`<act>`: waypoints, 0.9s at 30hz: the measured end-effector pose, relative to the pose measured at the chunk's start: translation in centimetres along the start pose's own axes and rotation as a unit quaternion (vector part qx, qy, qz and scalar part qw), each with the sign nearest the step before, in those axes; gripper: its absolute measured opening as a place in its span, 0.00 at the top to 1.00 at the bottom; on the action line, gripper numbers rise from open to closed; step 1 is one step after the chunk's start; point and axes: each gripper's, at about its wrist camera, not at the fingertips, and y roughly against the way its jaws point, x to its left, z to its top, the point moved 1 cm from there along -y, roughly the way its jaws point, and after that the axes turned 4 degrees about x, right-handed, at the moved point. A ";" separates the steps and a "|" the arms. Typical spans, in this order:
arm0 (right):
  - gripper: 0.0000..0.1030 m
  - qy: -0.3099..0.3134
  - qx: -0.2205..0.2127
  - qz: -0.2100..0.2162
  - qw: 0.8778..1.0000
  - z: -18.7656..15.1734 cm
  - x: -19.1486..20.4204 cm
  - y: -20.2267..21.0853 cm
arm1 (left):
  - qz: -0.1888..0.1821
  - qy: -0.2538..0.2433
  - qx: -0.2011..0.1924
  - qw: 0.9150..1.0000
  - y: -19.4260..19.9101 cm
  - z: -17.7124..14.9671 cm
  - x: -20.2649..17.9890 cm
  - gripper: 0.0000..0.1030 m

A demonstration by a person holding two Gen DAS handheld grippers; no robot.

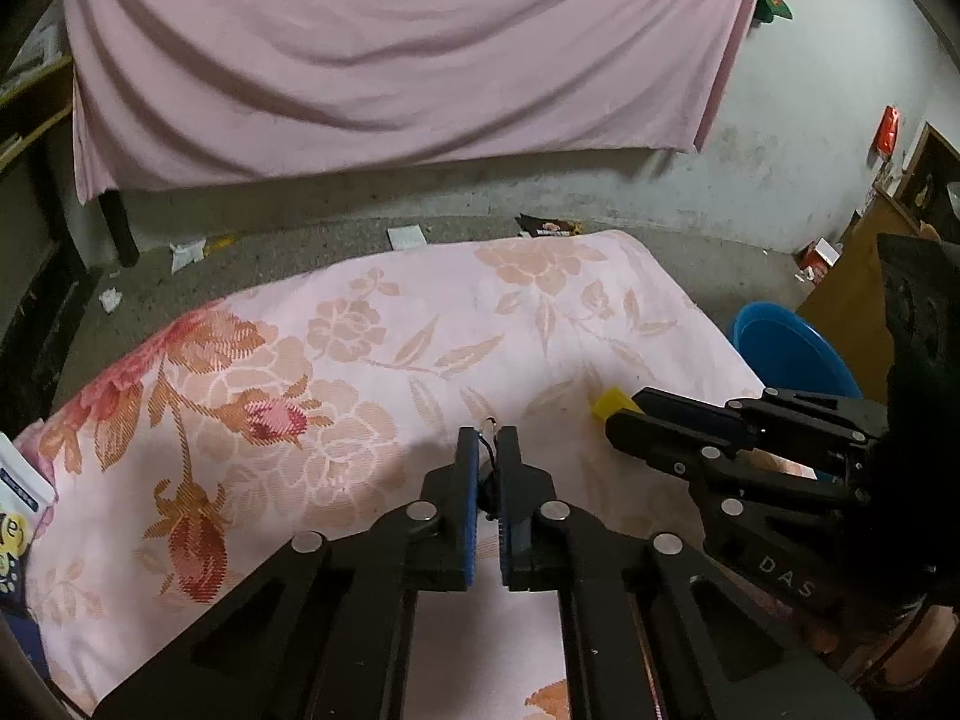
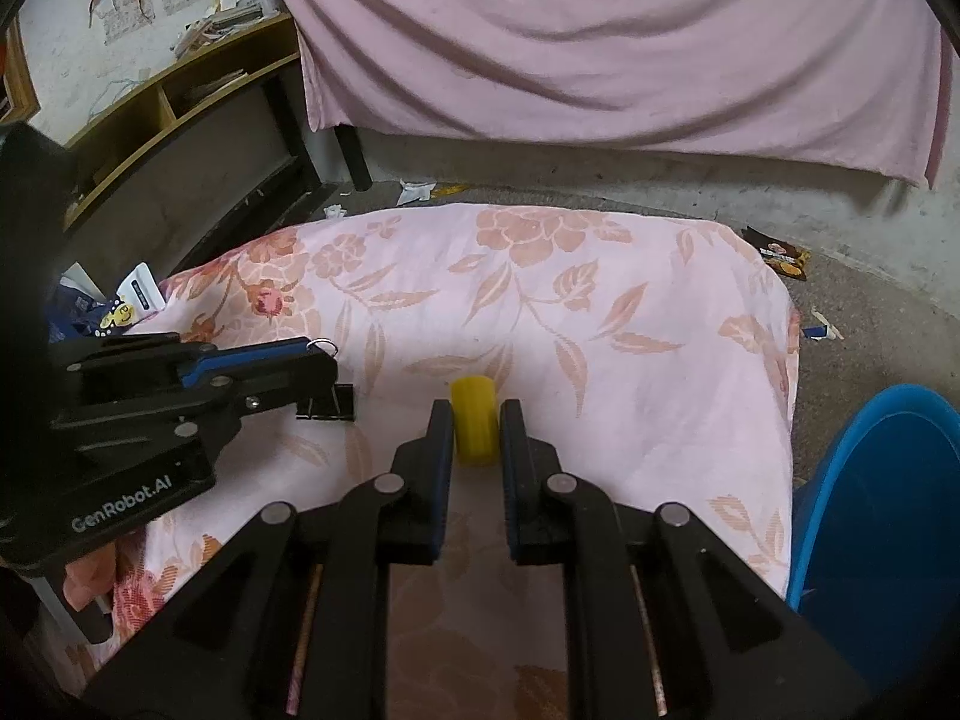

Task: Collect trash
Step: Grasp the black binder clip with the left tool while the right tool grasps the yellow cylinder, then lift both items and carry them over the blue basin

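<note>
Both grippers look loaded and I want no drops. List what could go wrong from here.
1. The left gripper pinches only the thin wire handle of the black metal binder clip; the clip could swing or slip loose when lifted.
2. The right gripper squeezes the ribbed yellow plastic roll near its fingertips; it might pop out on the way to the blue plastic bin.

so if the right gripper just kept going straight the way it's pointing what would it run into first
Most likely the flowered cloth just past its tips. The right gripper angles down at the covered surface, its jaws already around the yellow piece, and nothing else lies ahead. Depth through the fisheye is uncertain.
</note>
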 end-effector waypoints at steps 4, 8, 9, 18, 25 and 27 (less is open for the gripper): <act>0.59 0.000 -0.006 -0.001 1.000 0.0 -0.1 0.3 | 0.011 -0.015 -0.011 1.000 0.3 -0.2 -0.7 1.00; 0.59 -0.002 -0.020 -0.004 1.000 -0.1 -0.3 0.9 | 0.018 -0.021 -0.021 0.999 0.7 -0.4 -0.9 1.00; 0.59 -0.003 -0.024 -0.002 1.000 -0.1 -0.3 1.1 | 0.021 -0.022 -0.024 0.999 0.9 -0.5 -1.0 1.00; 0.59 -0.018 -0.135 -0.003 0.991 -1.1 -0.9 5.3 | 0.038 -0.031 -0.100 0.994 3.9 -0.6 -2.3 1.00; 0.59 -0.019 -0.237 -0.033 0.971 -2.5 -1.4 9.7 | 0.034 -0.052 -0.184 0.981 7.4 -0.2 -5.0 1.00; 0.59 -0.014 -0.265 -0.053 0.963 -2.9 -1.5 10.9 | 0.033 -0.062 -0.204 0.976 8.1 0.0 -6.2 1.00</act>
